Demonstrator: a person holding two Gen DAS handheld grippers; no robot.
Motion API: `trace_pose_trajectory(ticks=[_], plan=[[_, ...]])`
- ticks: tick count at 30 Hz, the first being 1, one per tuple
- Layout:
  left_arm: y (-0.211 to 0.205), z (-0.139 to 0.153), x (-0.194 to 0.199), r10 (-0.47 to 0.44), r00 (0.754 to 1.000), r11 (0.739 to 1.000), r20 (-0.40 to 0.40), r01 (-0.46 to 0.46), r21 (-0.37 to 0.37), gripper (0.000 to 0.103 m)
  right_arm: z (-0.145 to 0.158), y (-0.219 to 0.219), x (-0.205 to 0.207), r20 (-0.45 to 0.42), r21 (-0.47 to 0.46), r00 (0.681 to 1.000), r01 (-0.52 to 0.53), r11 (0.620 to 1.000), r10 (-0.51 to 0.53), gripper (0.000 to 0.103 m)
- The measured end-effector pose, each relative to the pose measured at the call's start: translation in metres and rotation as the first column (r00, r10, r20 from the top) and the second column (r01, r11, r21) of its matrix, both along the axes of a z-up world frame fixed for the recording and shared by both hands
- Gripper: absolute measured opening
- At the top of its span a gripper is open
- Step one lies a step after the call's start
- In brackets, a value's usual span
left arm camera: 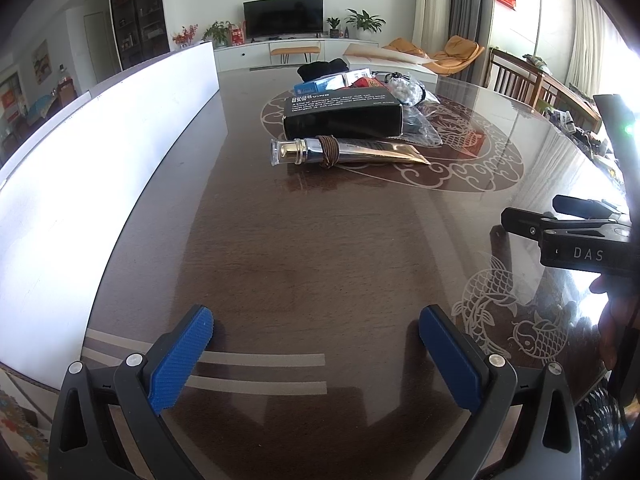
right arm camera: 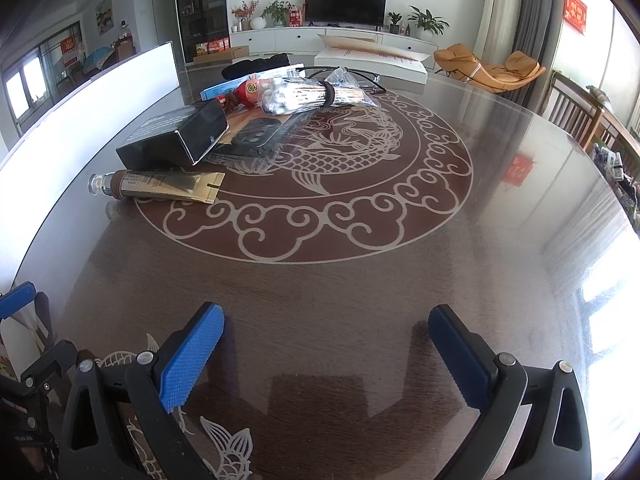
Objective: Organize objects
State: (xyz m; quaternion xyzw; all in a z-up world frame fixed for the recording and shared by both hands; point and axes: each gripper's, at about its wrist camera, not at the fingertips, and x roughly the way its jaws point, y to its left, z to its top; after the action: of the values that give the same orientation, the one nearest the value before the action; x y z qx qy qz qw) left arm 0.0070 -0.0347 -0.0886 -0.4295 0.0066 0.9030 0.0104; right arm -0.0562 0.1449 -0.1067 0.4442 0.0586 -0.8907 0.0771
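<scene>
Left claw (left arm camera: 316, 336) wide, empty, over near bench (left arm camera: 320, 240); right claw (right arm camera: 326, 340) wide, empty; gold-brown squeeze tube with clear cap (left arm camera: 344, 152) lies far centre, just near of black rectangular carton (left arm camera: 344, 114); bagged cotton swabs (right arm camera: 296, 94) behind

the right gripper (right arm camera: 326, 354) hovers over the table (right arm camera: 360, 288), jaws wide apart, nothing between them. ahead and to the left lies a tube (right arm camera: 156, 186), a black box (right arm camera: 176, 136) just beyond it. farther ahead a swab bundle (right arm camera: 304, 94) lies in plastic. the left gripper's blue pad (right arm camera: 16, 300) shows at far left.
</scene>
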Motion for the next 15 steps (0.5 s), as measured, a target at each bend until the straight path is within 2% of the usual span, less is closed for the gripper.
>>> trace_pose_trajectory(ticks=[3,6,11,13,15], plan=[[-0.007,0.000,0.002,0.016,1.000,1.000,-0.007,-0.016,0.003,0.103,0.001,-0.007,0.003,0.020,-0.033,1.000,-0.012,0.999,0.013,0.102],[-0.012,-0.001,0.002,0.035,0.999,0.999,-0.007,-0.035,0.005,0.103,0.011,-0.023,0.000,-0.005,-0.052,0.999,-0.044,0.998,0.044,0.102],[-0.011,-0.002,0.001,0.037,0.999,0.999,-0.011,-0.037,0.005,0.103,0.035,-0.065,-0.029,-0.050,-0.092,0.994,-0.099,0.991,0.095,0.102],[-0.011,-0.002,0.001,0.036,0.999,0.999,-0.013,-0.036,0.004,0.103,0.040,-0.088,-0.045,-0.038,-0.110,0.989,-0.148,0.983,0.145,0.102],[-0.011,-0.003,0.000,0.035,0.999,0.999,-0.014,-0.035,0.005,0.103,0.043,-0.116,-0.056,-0.016,-0.148,0.968,-0.249,0.957,0.249,0.102]])
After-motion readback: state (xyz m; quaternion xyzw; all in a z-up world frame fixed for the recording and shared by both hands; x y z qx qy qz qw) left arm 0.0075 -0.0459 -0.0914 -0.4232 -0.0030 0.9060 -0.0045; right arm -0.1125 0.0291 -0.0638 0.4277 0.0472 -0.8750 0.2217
